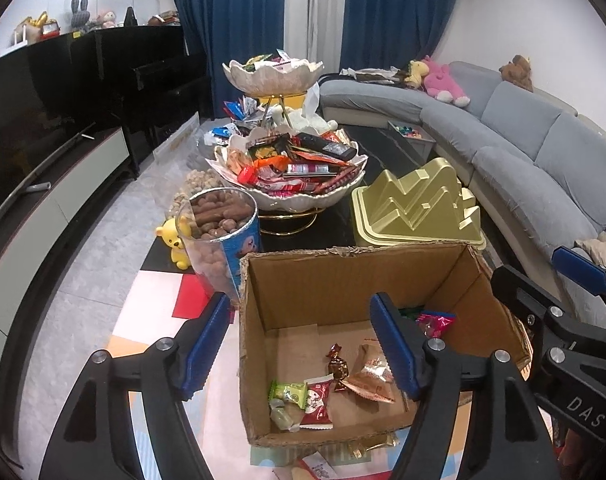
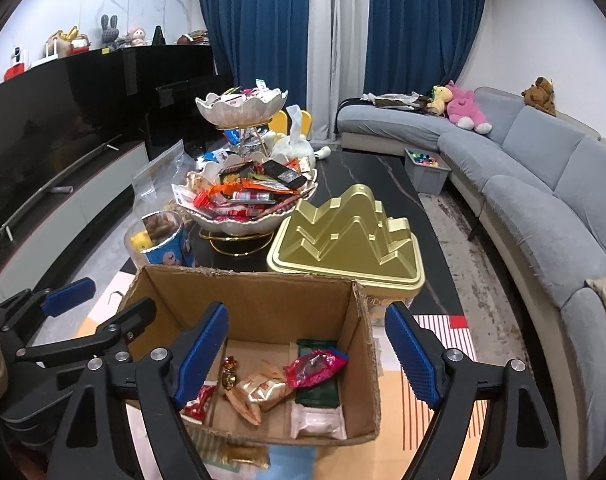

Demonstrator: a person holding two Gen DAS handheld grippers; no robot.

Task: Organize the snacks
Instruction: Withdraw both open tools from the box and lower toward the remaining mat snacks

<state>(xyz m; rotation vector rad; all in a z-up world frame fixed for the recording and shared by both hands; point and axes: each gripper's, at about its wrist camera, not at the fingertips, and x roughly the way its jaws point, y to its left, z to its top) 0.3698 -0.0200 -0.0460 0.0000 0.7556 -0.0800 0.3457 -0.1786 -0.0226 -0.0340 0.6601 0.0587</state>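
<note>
An open cardboard box stands at the near end of the table. On its floor lie a green packet, a red-and-white packet, a brown twisted candy, gold packets and a pink wrapper. My left gripper hangs open over the box's left wall, one finger outside and one inside, nothing between the pads. My right gripper is open over the box's right half, also holding nothing. Each gripper shows at the edge of the other's view.
Behind the box stand a two-tier shell bowl heaped with snacks, a gold mountain-shaped tin, a clear tub of chocolate snacks and a yellow bear toy. A grey sofa curves along the right. A TV unit lines the left.
</note>
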